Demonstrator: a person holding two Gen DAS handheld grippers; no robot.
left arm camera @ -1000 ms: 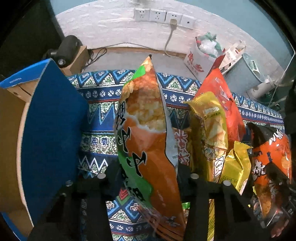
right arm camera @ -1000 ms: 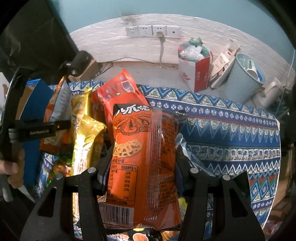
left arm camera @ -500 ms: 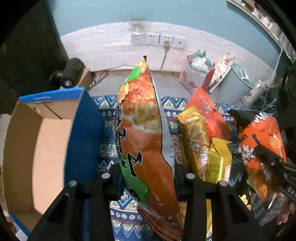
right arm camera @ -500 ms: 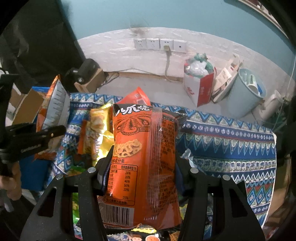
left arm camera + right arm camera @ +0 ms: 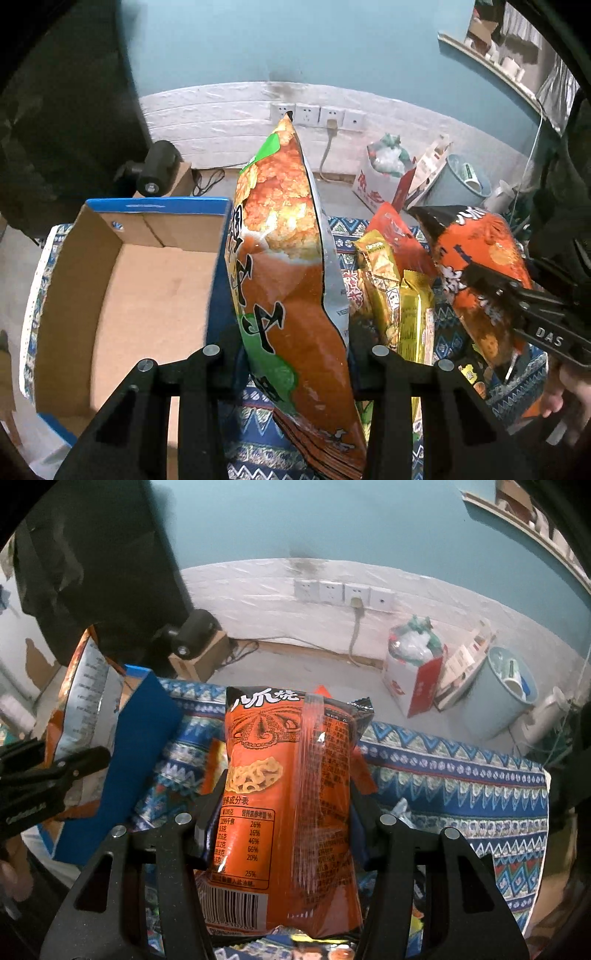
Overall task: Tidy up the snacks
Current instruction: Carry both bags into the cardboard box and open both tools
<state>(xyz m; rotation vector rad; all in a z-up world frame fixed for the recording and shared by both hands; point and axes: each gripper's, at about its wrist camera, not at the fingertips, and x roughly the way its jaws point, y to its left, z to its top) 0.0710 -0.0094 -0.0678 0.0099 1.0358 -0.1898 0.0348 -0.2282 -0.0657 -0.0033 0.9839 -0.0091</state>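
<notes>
My left gripper (image 5: 291, 354) is shut on a tall orange-and-green snack bag (image 5: 284, 258), held upright above the table beside an open cardboard box with a blue rim (image 5: 122, 295). In the right wrist view, my right gripper (image 5: 286, 805) is shut on an orange octopus-print snack bag (image 5: 288, 794), back side facing the camera. That same bag (image 5: 480, 266) and the right gripper (image 5: 532, 314) show at the right of the left wrist view. The left gripper (image 5: 40, 786) with its bag (image 5: 86, 701) appears at the left edge of the right wrist view, by the box (image 5: 140, 753).
Yellow and red snack packs (image 5: 391, 288) lie on the patterned blue tablecloth (image 5: 461, 775) between the two held bags. Beyond the table stand a grey bin (image 5: 506, 686), a red-and-white carton (image 5: 410, 679), wall sockets (image 5: 340, 592) and a black camera on a small box (image 5: 159, 173).
Both grippers rose with their bags. The left one shifted toward the box, whose empty inside now shows. The table and loose snacks sit lower in both views.
</notes>
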